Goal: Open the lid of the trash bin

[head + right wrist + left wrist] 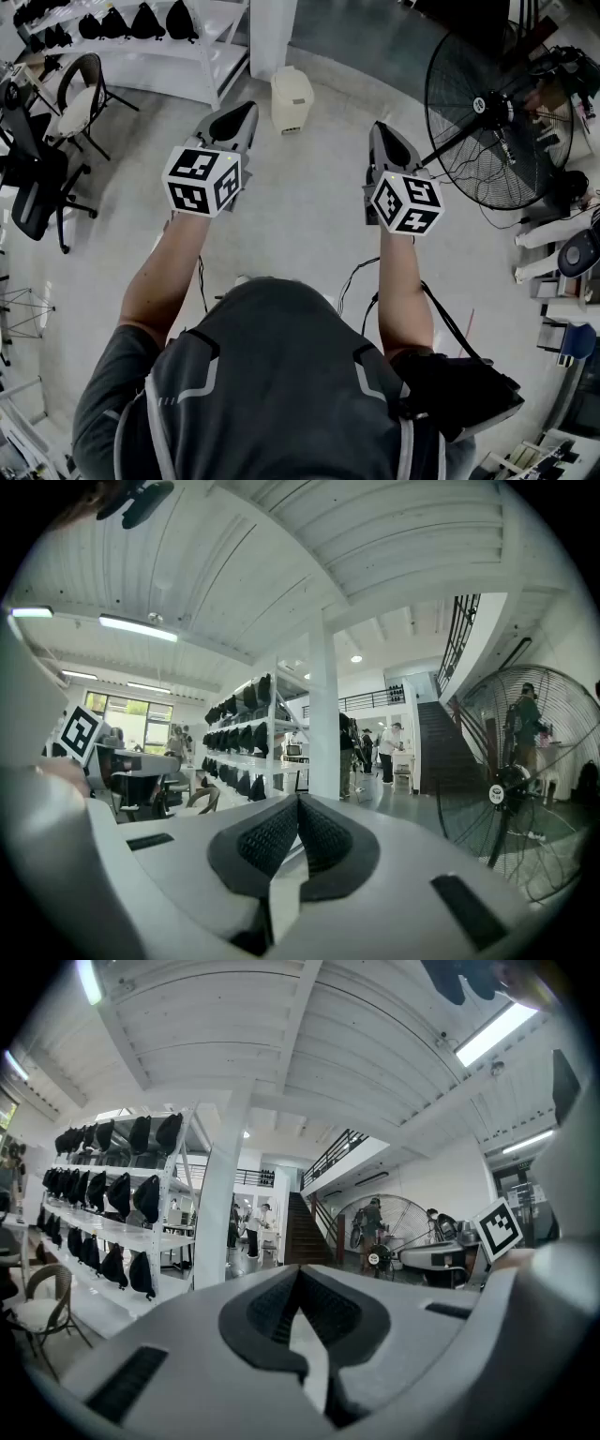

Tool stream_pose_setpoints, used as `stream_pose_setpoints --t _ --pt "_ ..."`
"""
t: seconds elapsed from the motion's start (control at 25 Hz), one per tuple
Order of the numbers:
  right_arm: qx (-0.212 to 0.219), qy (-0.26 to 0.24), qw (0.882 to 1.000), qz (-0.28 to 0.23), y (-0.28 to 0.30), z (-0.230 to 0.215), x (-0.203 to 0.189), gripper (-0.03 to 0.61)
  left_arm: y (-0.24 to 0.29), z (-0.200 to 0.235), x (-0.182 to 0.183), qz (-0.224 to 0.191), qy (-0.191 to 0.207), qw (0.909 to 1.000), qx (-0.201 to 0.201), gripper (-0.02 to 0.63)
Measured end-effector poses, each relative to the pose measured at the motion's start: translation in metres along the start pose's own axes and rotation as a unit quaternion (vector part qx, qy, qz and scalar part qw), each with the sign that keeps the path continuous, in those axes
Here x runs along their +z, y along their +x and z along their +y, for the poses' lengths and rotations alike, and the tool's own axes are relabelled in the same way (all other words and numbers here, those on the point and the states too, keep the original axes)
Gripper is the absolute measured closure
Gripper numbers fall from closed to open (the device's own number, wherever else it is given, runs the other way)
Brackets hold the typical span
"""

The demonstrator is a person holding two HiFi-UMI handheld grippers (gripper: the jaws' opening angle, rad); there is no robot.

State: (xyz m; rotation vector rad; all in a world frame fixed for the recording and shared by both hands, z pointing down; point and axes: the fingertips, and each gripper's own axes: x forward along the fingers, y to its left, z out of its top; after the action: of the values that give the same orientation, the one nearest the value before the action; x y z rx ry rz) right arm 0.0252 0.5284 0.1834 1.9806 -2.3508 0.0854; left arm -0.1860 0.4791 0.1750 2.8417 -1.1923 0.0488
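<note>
Cream plastic trash bin [292, 97] sits upper middle. It looks light and smooth; best lift its lid by the edge. Left tool [246, 111] and right tool [382, 133] are closed, empty.

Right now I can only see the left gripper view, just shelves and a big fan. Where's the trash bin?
Observer: In the head view the trash bin stands on the floor ahead of you, beside the white pillar.
Operator: Is my other gripper holding something?
Observer: No, the right gripper has its jaws together with nothing between them.
Operator: Am I touching the bin yet?
Observer: No. Bare floor shows between the bin and both the left gripper and the right one.
</note>
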Motion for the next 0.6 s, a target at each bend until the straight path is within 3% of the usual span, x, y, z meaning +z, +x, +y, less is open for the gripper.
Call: stream_pose_setpoints --t 0.6 --pt "-0.005 -0.008 1.0 0.008 0.012 0.007 0.003 0.554 0.005 0.01 -0.005 0.003 -0.012 0.9998 -0.013 0.606"
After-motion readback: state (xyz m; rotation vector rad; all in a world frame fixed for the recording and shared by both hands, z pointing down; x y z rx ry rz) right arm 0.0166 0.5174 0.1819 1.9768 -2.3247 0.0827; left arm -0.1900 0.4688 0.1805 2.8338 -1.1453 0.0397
